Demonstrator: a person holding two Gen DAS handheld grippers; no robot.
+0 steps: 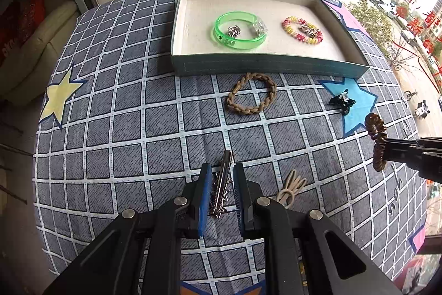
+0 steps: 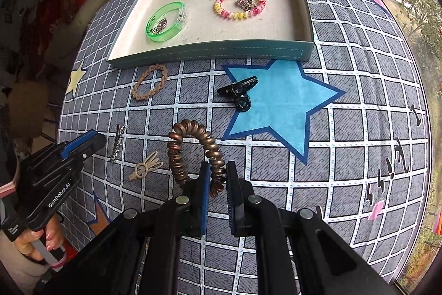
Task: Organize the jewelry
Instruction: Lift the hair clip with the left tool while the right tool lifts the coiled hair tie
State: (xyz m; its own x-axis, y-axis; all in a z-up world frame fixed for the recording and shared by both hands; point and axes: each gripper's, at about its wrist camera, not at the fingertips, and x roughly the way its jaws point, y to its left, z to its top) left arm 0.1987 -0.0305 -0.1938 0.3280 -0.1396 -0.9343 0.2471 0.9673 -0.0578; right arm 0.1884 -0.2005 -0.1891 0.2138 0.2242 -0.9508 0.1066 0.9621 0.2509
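Observation:
A teal tray (image 1: 262, 65) with a white floor stands at the far side of the checked cloth. It holds a green bangle (image 1: 237, 42) and a pink and yellow spiral tie (image 1: 301, 29), each ringed around a small metal piece. My right gripper (image 2: 216, 167) is shut on a brown spiral hair tie (image 2: 190, 129), lifted off the cloth. My left gripper (image 1: 222, 170) hovers over a silver hair clip (image 1: 223, 184) that lies on the cloth. Its jaws stand narrowly apart, with a gap on each side of the clip.
On the cloth before the tray lie a braided tan band (image 1: 251, 94) and a black claw clip (image 1: 342, 101). A beige clip (image 1: 291, 185) lies beside the silver one. A window runs along the right, and a washing machine stands behind the table.

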